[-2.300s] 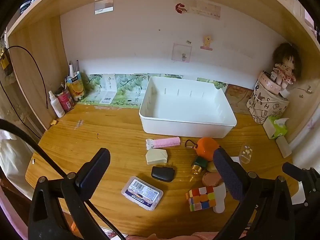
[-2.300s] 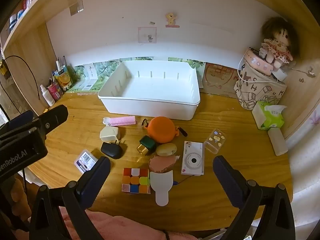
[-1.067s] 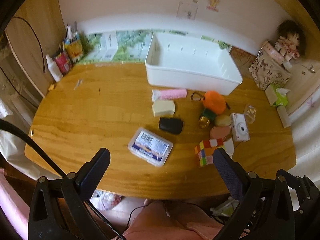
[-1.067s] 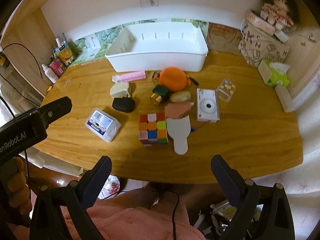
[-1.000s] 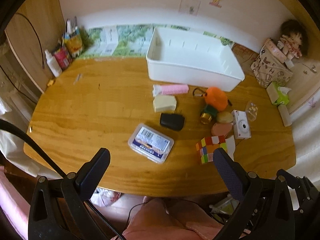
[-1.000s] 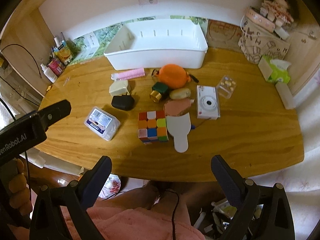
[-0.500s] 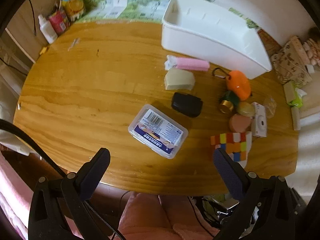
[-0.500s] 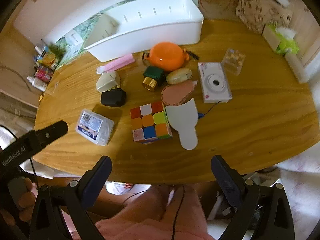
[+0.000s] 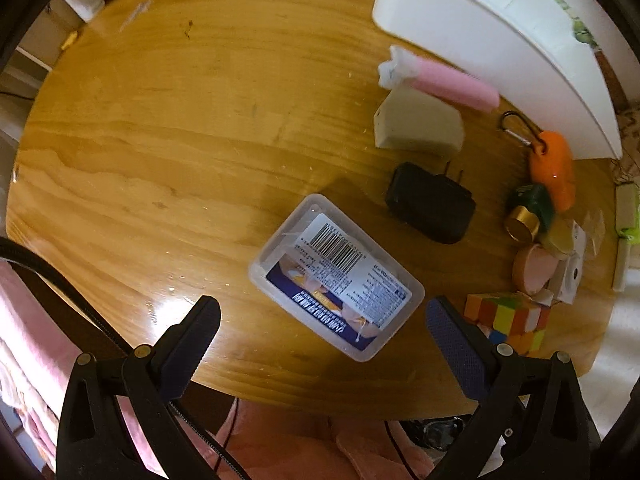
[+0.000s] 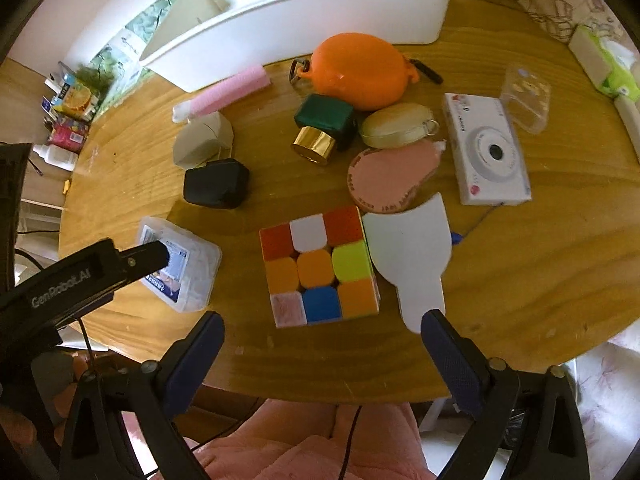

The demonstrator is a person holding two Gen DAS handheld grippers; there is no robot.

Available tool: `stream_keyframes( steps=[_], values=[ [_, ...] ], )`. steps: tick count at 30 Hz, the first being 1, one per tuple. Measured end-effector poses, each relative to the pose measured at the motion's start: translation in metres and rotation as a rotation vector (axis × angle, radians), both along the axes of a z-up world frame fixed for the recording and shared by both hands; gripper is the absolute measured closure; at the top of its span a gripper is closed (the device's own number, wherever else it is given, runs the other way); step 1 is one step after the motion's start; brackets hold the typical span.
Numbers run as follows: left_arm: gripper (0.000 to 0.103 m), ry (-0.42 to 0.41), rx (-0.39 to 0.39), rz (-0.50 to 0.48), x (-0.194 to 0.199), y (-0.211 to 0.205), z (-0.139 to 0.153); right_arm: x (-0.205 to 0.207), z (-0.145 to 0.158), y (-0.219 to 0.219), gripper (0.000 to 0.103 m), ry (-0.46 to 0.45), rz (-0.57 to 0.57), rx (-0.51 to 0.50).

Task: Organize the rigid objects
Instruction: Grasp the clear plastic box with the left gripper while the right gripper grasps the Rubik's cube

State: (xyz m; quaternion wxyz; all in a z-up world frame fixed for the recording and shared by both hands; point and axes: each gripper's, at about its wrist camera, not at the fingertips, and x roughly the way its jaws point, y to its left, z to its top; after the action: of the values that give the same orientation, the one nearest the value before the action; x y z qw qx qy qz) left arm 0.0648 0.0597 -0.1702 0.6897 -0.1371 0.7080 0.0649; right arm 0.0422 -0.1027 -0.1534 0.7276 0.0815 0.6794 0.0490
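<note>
"GenRobot.AI" marked the left gripper (image 10: 158,258) over a barcoded plastic box (image 9: 335,276); both grippers' jaws stood released, the right gripper's (image 10: 320,334) just narrowing.

Black hand-held gripper (image 9: 322,322), blue pads (image 9: 454,350), pink clothing (image 10: 304,452)

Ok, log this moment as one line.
left claw: open, above clear plastic box | right claw: open, above puzzle cube | white bin: looks empty
</note>
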Motion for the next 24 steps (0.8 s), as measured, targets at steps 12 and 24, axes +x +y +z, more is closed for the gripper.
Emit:
stream_keyframes(
  steps=[12,24],
  values=[
    [0.001,0.120,-0.074,0.094,0.021,0.018,-0.029,0.027,-0.015,0.006,0.027,0.092,0.058,0.015],
    [0.023,0.219,-0.139,0.147,0.032,0.047,-0.062,0.045,-0.020,0.009,0.041,0.130,0.057,-0.008]
  ],
)
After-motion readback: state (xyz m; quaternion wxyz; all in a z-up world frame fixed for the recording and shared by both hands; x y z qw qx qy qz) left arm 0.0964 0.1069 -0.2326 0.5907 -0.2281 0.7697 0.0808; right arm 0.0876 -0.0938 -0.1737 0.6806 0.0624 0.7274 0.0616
